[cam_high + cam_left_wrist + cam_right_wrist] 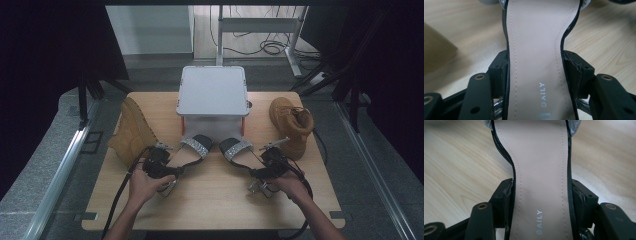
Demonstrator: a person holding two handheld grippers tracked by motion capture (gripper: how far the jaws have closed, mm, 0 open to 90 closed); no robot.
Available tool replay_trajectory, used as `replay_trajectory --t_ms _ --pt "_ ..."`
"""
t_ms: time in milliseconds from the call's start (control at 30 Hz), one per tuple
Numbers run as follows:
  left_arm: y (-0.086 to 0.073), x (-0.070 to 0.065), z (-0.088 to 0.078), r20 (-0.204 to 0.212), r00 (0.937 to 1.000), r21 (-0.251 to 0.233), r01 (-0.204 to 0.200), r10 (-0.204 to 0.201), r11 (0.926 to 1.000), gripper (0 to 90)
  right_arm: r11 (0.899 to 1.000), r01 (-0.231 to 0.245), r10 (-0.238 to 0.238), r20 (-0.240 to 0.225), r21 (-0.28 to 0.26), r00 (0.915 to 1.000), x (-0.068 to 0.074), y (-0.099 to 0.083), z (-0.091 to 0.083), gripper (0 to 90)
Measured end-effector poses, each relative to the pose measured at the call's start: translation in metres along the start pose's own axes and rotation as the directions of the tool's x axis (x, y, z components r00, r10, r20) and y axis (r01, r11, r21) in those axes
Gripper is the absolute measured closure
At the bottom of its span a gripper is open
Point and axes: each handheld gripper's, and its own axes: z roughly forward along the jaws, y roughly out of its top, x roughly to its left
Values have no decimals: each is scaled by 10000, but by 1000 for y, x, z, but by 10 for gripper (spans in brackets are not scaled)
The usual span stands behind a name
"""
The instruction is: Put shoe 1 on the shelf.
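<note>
Each gripper clamps one black sandal with a glittery silver strap, left gripper point(167, 165) on the left sandal point(192, 150), right gripper point(262, 161) on the right sandal point(239, 149), near-centre on the wooden desk point(215, 200); best keep soles level and lift both evenly.

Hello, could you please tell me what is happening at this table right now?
A person holds a gripper in each hand, and each one grips a sandal across the narrow waist of its sole. The left gripper is shut on the left sandal, the right gripper on the right sandal. Both sandals have glittery toe straps pointing toward a white box on the wooden table. One tan boot lies at the left, another tan boot stands at the right.
</note>
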Motion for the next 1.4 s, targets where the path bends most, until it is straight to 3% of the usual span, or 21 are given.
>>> replay_trajectory --t_ms 233,467,600,633,800,900,1033,1133,1233,1300,1333,1400 --pt "13 2 4 -100 9982 -385 586 -590 9975 423 9987 -325 342 420 -388 9985 1 14 1 420" --pt "25 1 14 -299 9931 -606 1113 -1132 9919 423 9918 -1160 1187 498 -541 9917 2 26 12 420" --pt "31 3 26 -359 9870 -784 1535 -1567 9850 423 9836 -1689 1734 737 -635 9821 3 32 21 420" --pt "32 3 29 -347 9851 -845 1650 -1684 9827 423 9780 -1954 2010 797 -729 9763 4 36 26 420" --pt "35 7 43 -430 9745 -998 2152 -2203 9715 423 9727 -2167 2249 1085 -828 9683 10 46 36 420" --pt "38 10 48 -527 9663 -1273 2436 -2518 9615 423 9604 -2580 2687 1055 -1048 9574 13 55 43 420" --pt "43 9 53 -777 9648 -1264 2403 -2511 9625 423 9515 -2840 2971 1130 -1183 9481 18 61 49 420" --pt "47 10 61 -848 9587 -1292 2595 -2714 9571 424 9437 -3063 3211 1232 -1246 9390 20 67 56 420" --pt "50 10 66 -940 9530 -1414 2736 -2880 9514 423 9296 -3421 3613 1561 -1371 9193 21 76 64 420" --pt "51 10 70 -980 9465 -1554 2906 -3074 9441 423 9138 -3813 3999 1453 -1401 9050 21 79 67 420" --pt "51 10 70 -980 9465 -1554 2906 -3074 9441 424 9138 -3813 3999 1453 -1401 9050 21 79 67 420" --pt "52 12 75 -1010 9394 -1583 3099 -3276 9375 423 9020 -4070 4261 1439 -1442 8932 21 81 73 420"
